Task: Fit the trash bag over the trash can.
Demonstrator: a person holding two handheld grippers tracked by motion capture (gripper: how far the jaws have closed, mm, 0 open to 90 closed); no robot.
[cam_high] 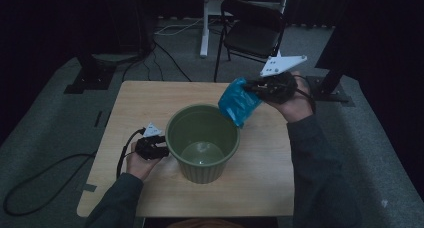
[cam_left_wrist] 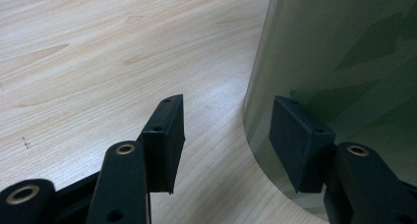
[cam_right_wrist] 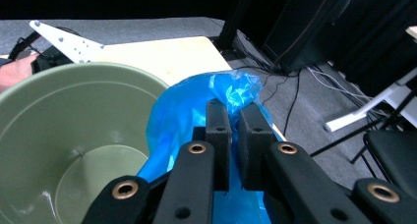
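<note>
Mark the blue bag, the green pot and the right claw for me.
blue bag [cam_high: 239, 102]: high view, middle of the crumpled plastic.
green pot [cam_high: 172, 138]: high view, left rim.
right claw [cam_right_wrist: 235, 117]: right gripper view, between the fingertips pinching the bag.

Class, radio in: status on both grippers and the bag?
Right gripper shut on blue bag above bucket rim. Left gripper open beside bucket wall. Nothing in the way.

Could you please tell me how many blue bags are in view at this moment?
1. The blue bag hangs pinched in the right claw above the far right rim of the green bucket; none lies inside the bucket.
</note>
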